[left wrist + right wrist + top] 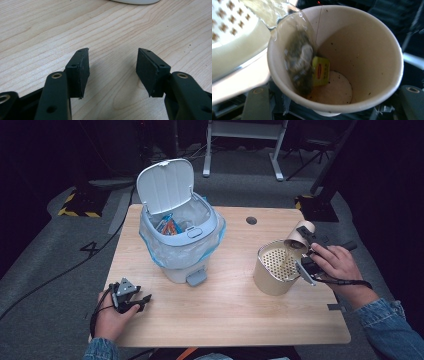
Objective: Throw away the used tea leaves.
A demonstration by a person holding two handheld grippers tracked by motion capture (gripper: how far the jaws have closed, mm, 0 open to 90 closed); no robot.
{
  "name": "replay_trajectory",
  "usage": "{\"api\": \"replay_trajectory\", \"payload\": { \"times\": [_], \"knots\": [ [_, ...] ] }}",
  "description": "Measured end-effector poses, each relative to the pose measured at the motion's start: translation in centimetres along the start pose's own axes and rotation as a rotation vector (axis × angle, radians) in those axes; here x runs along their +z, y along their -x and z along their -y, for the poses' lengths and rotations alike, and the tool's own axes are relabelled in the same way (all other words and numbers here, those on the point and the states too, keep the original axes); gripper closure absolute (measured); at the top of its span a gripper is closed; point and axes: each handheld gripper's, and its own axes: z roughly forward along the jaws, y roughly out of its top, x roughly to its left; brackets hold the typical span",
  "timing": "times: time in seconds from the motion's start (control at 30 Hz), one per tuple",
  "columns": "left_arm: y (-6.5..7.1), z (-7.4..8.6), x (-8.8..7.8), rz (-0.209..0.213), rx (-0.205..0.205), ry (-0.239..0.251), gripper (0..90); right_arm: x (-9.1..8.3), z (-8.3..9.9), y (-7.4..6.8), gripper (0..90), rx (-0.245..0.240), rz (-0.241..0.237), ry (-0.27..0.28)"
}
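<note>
- Paper cup (300, 236), light, thin-walled and easily crushed, hangs tipped over the perforated strainer bin (276, 267) at the desk's (235, 310) right, its mid-wall held in the right gripper's (306, 251) jaws.
- Liquid pours out; a wet teabag (299, 62) clings inside, its tag (321, 71) beside it.
- Left gripper (112, 72) rests near-left, jaws wide apart, empty.
- Lidded trash bin (181, 232) stands far-left; open desk lies between.

Paper cup (352, 57) hides right tool's pads — strainer (234, 32) cut by frame edge.

Light wooden desk (235, 305): a lidded-open bin (181, 237) stands near its far-left corner, a perforated metal canister (274, 268) toward its right edge.
</note>
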Motion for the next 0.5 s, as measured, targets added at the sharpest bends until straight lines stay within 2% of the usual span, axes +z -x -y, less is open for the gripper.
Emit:
{"api": "replay_trajectory", "payload": {
  "times": [0.1,0.13,0.17,0.2,0.23,0.27,0.33,0.4,0.43,0.5],
  "knots": [
    [0.0,0.0,0.0,0.001,-0.001,-0.001,44.4,-0.1,-0.4,-0.1,32.0,-0.087,0.036,-0.027],
    [0.0,0.0,0.0,0.001,-0.001,-0.001,44.4,-0.2,-0.6,-0.3,31.9,-0.128,0.062,-0.034],
    [0.0,0.0,0.0,0.0,-0.001,-0.001,44.4,-0.2,-0.6,-0.3,31.9,-0.128,0.062,-0.034],
    [0.0,0.0,0.0,-0.001,0.001,0.001,44.5,-0.2,-0.7,-0.3,32.0,-0.175,0.079,-0.043],
    [0.0,0.0,0.0,0.0,-0.001,-0.001,44.4,-0.4,-0.9,-0.4,31.9,-0.246,0.111,-0.066],
    [0.0,0.0,0.0,0.0,-0.001,-0.001,44.5,-0.4,-1.0,-0.4,32.0,-0.259,0.117,-0.07],
    [0.0,0.0,0.0,-0.001,-0.001,-0.001,44.4,-0.5,-1.1,-0.4,32.0,-0.316,0.15,-0.092],
    [0.0,0.0,0.0,-0.002,0.0,0.0,44.5,-0.6,-1.2,-0.4,32.0,-0.33,0.156,-0.095],
    [0.0,0.0,0.0,0.0,-0.002,-0.001,44.4,-0.8,-1.4,-0.5,32.0,-0.377,0.184,-0.104],
    [0.0,0.0,0.0,0.001,-0.002,-0.001,44.4,-1.0,-1.7,-0.5,31.9,-0.422,0.198,-0.107]
  ]
}}
